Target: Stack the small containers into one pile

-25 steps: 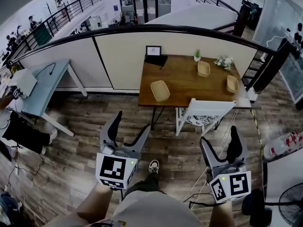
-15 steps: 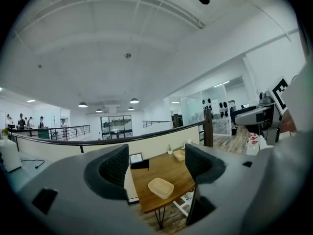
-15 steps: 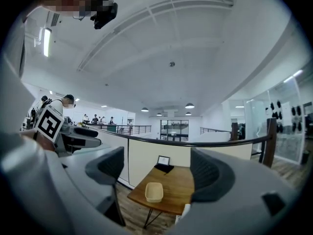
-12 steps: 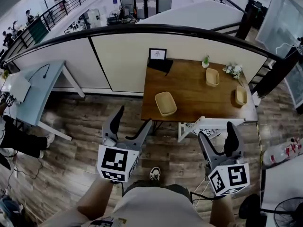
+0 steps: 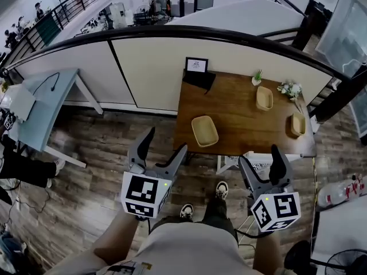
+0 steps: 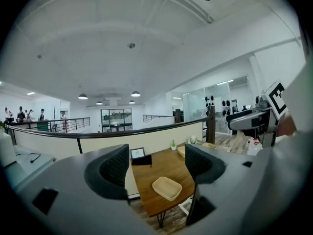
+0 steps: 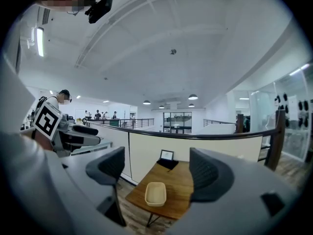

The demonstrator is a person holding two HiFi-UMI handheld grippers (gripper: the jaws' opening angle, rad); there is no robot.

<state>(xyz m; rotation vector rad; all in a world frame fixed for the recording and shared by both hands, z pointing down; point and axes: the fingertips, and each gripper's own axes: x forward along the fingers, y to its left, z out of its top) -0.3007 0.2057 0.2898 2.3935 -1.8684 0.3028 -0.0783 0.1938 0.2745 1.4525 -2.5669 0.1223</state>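
Left claw [image 5: 166, 141] + right claw [image 5: 261, 158]: both wide, empty, short of bench [image 5: 241, 125]. On bench, well apart: front container [image 5: 205, 130] nr front edge, back container [image 5: 264, 98], end container [image 5: 297, 124] at right end. Risk: low approach could nudge front container off the edge.

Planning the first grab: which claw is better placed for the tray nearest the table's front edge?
Left, probably. Both are open and empty, but in the head view the left claw sits nearer that tray than the right claw, which is off to the tray's right.
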